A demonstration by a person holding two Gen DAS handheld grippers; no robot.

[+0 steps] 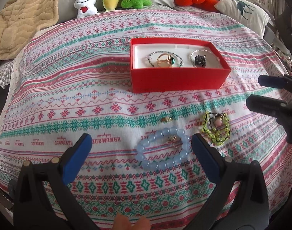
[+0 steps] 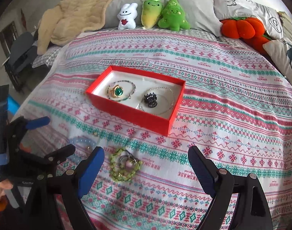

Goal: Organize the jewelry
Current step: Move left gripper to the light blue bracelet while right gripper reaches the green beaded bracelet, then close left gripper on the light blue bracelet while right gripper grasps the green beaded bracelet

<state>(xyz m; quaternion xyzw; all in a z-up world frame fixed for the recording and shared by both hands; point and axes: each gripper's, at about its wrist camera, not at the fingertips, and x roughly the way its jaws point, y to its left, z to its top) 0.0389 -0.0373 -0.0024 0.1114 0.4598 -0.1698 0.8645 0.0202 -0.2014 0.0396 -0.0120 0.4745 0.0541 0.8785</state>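
A red box (image 1: 176, 78) with a white lining sits on the bed; it also shows in the right wrist view (image 2: 130, 115). Inside lie a gold ring with a green stone (image 2: 117, 92), a thin beaded bracelet, a black hair clip (image 2: 150, 100) and a silver chain. In front of the box lie a blue bead bracelet (image 1: 161, 151), a yellow-green bead bracelet (image 1: 217, 128) (image 2: 124, 166) with small pieces inside it, and a small earring (image 1: 166, 119). My left gripper (image 1: 141, 144) is open over the blue bracelet. My right gripper (image 2: 146, 159) is open, empty, just right of the green bracelet.
The patterned bedspread (image 2: 232, 115) covers the bed. Plush toys (image 2: 155, 13), an orange pumpkin plush (image 2: 241, 27), pillows and a beige blanket (image 2: 74, 17) lie at the far end. The bed's left edge drops to the floor (image 2: 15, 61).
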